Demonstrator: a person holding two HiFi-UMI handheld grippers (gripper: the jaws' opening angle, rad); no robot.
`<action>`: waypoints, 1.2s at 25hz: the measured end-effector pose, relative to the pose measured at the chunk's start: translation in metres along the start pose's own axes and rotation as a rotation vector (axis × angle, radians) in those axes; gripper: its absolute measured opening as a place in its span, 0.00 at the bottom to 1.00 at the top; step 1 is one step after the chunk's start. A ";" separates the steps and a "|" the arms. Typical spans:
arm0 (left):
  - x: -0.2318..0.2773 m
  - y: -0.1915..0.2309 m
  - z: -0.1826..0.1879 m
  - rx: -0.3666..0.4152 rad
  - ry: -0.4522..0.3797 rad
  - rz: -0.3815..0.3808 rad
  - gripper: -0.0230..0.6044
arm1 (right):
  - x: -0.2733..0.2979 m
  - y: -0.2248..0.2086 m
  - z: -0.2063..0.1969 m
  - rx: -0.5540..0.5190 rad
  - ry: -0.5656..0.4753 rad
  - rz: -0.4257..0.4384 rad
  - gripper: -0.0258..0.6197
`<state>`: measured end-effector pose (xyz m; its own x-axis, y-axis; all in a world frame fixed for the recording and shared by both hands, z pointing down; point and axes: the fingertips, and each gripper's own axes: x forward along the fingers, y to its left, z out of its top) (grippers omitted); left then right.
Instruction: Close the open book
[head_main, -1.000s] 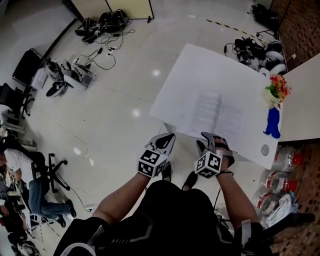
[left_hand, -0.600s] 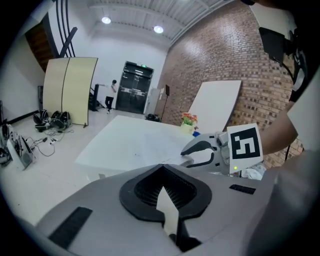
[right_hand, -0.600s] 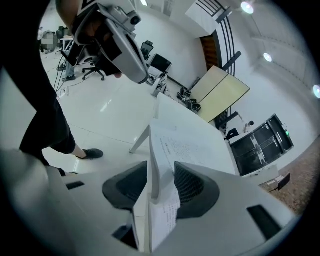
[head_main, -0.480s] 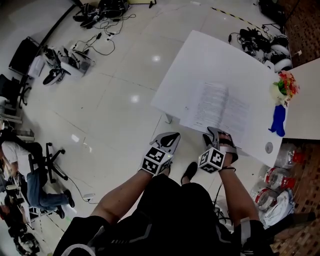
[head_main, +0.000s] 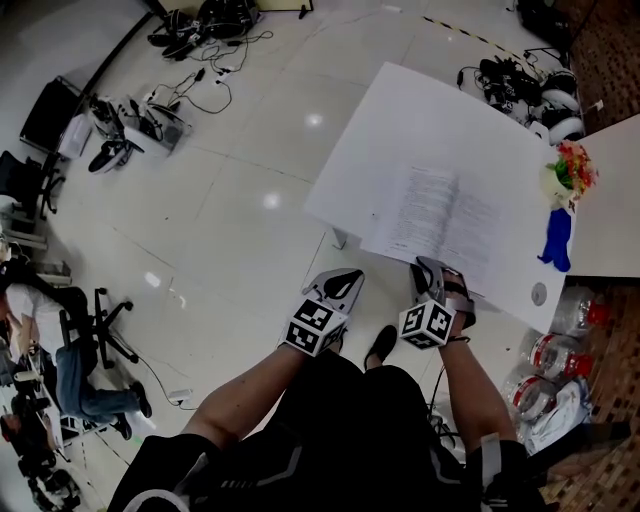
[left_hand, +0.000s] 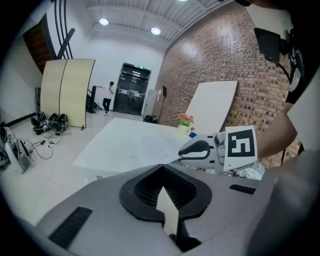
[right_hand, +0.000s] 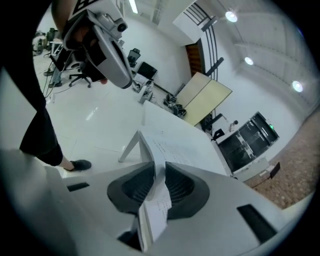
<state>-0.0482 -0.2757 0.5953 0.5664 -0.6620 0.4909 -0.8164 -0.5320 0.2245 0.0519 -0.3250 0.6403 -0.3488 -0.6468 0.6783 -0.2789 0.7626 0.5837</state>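
The open book (head_main: 440, 225) lies flat on the white table (head_main: 420, 110), print facing up. My right gripper (head_main: 428, 272) is at the book's near edge. In the right gripper view its jaws are closing, and a thin stack of pages (right_hand: 159, 150) runs up between the pads of the right gripper (right_hand: 155, 167), which touch it. My left gripper (head_main: 343, 283) hangs over the floor just off the table's near corner, left of the book, with nothing in it. In the left gripper view the fingertips of the left gripper (left_hand: 163, 186) meet, and the right gripper (left_hand: 200, 150) shows beyond them.
At the table's far right stand a pot of flowers (head_main: 565, 170), a blue object (head_main: 553, 240) and a small round disc (head_main: 538, 294). Water bottles (head_main: 560, 350) sit on the floor to the right. Cables and gear (head_main: 150, 125) and an office chair (head_main: 100, 325) lie to the left.
Both grippers have sunk slightly in the head view. The right gripper has stayed at the book's near edge, and the left one has stayed beside the table corner.
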 end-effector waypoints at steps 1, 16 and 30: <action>-0.002 -0.001 0.000 0.007 0.004 0.001 0.03 | -0.005 -0.002 0.000 0.047 -0.010 -0.027 0.15; 0.001 -0.030 0.020 0.119 0.041 -0.098 0.03 | -0.048 -0.021 -0.061 1.125 -0.207 -0.158 0.10; 0.013 -0.042 0.028 0.182 0.062 -0.130 0.03 | -0.056 -0.040 -0.114 1.134 -0.119 -0.295 0.10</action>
<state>-0.0032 -0.2765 0.5683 0.6528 -0.5511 0.5197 -0.7003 -0.7006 0.1367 0.1845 -0.3213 0.6299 -0.2018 -0.8409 0.5022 -0.9782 0.1985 -0.0607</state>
